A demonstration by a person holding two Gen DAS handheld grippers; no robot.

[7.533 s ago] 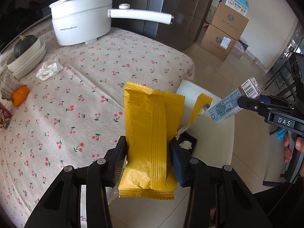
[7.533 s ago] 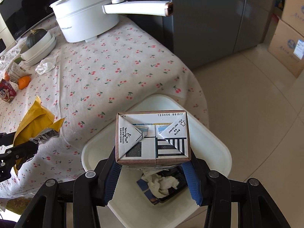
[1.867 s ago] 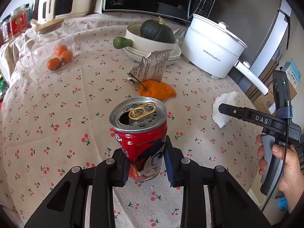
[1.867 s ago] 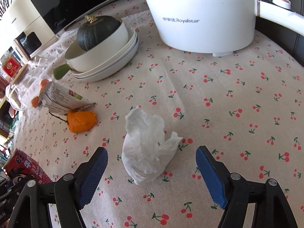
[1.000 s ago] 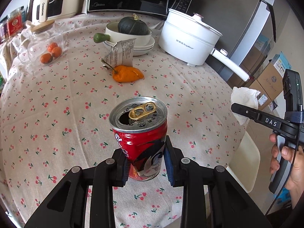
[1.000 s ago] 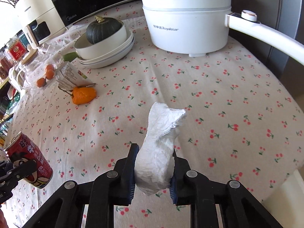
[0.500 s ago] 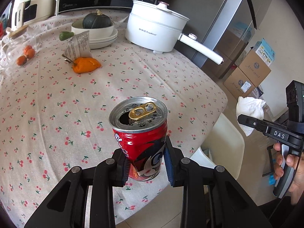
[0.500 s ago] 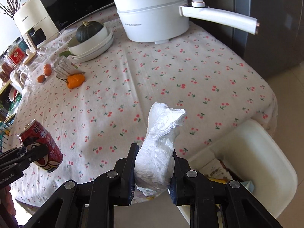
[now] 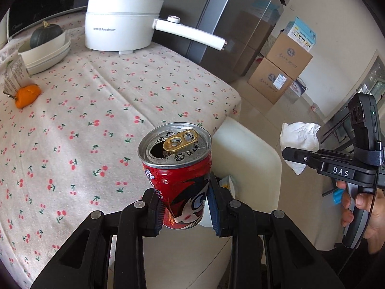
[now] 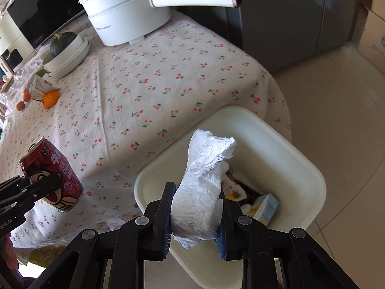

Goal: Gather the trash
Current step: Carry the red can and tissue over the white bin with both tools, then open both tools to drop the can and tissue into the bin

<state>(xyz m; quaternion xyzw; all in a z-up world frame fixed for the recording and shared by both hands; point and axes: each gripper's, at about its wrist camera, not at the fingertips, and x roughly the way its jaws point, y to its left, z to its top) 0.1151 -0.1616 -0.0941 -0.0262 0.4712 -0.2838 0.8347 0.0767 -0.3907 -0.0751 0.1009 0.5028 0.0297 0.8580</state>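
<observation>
A red drink can (image 9: 175,168) with an open pull tab stands upright between the pads of my left gripper (image 9: 185,192), which is shut on it above the table edge, beside the white trash bin (image 9: 252,149). My right gripper (image 10: 195,200) holds a crumpled white tissue (image 10: 204,168) over the bin (image 10: 300,159). Its jaws are opening, with the pads still touching the tissue. The bin holds a blue carton and wrappers. The can (image 10: 55,175) shows at the left of the right wrist view, and the tissue (image 9: 299,142) at the right of the left wrist view.
On the cherry-print tablecloth (image 9: 96,101) stand a white electric pot (image 9: 122,29) with a long handle, stacked bowls with a dark squash (image 9: 45,36), a torn packet (image 9: 13,72) and an orange peel (image 9: 26,96). Cardboard boxes (image 9: 281,67) and a grey fridge (image 10: 300,19) stand beyond on the tiled floor.
Both grippers have travelled from over the table to its edge, carrying the can and the tissue. The bin now lies under the tissue, and the pot has shifted left in view.
</observation>
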